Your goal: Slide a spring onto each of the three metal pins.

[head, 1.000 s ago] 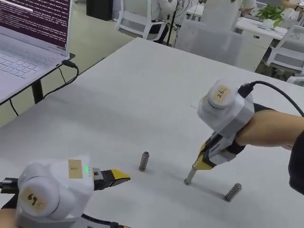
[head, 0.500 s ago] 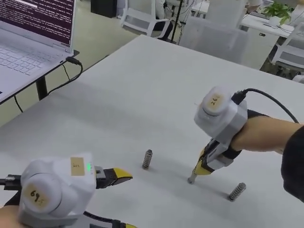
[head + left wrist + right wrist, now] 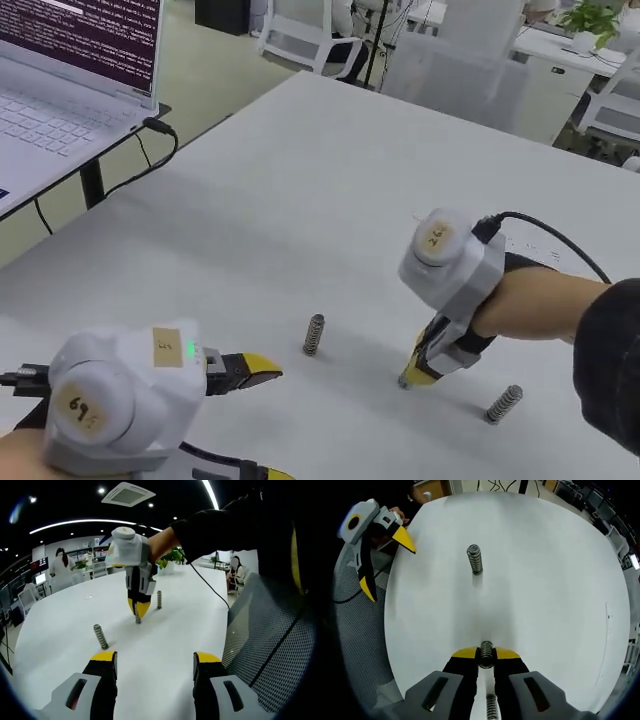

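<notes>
My right gripper [image 3: 413, 377] points down at the white table [image 3: 300, 180], shut on a coiled metal spring [image 3: 486, 655] whose lower end touches the tabletop [image 3: 136, 616]. A second spring [image 3: 314, 335] stands upright to its left, also near the top of the right gripper view [image 3: 475, 559]. A third spring [image 3: 504, 403] leans on the table to its right. My left gripper [image 3: 266, 420] hovers open at the near left, holding nothing; its jaws [image 3: 155, 665] face the right gripper [image 3: 137, 607]. Whether pins sit inside the springs I cannot tell.
An open laptop [image 3: 60, 70] with a cable sits on a separate stand at the far left. Office chairs and desks [image 3: 520, 60] stand beyond the table's far edge. A mesh chair back [image 3: 270, 630] lies to the right in the left gripper view.
The right gripper has sunk toward the table, so less of the held spring shows below its tips. The left gripper stays open in place. The head camera has shifted slightly.
</notes>
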A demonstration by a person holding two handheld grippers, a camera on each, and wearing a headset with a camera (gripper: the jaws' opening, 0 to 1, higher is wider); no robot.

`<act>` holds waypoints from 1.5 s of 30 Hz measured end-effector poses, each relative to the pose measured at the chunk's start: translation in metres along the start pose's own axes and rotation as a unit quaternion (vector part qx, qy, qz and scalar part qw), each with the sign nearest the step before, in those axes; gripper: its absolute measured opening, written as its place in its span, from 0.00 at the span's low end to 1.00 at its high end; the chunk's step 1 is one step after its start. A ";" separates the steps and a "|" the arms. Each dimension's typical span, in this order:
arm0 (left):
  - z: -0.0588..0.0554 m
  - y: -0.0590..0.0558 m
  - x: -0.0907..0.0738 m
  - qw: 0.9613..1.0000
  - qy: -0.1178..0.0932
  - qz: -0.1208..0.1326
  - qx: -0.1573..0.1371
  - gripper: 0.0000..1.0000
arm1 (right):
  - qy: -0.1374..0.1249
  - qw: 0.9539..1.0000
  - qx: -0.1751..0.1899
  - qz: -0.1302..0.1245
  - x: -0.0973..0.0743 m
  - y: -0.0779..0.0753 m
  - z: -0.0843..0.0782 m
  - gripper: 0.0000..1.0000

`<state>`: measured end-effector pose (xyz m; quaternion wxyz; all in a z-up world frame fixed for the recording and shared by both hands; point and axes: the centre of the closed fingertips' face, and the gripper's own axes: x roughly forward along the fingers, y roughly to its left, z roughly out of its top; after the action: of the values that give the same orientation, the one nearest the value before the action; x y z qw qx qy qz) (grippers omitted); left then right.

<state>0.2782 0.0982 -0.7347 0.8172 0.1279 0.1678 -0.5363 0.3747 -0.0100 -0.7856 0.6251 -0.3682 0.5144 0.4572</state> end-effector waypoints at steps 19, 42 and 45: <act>0.002 -0.001 0.001 1.000 0.002 -0.007 -0.001 0.57 | -0.014 1.000 0.005 -0.006 -0.002 0.002 -0.004 0.14; 0.016 0.006 0.007 1.000 -0.016 -0.015 -0.011 0.57 | -0.205 0.971 0.085 -0.085 -0.068 0.000 0.000 0.44; 0.018 0.007 0.007 1.000 -0.022 -0.015 -0.013 0.57 | -0.240 0.960 0.096 -0.105 -0.079 -0.002 0.002 0.48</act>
<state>0.2898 0.0880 -0.7206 0.8143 0.1030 0.1589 -0.5487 0.3728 -0.0244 -0.7075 0.8071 -0.2378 0.3487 0.4129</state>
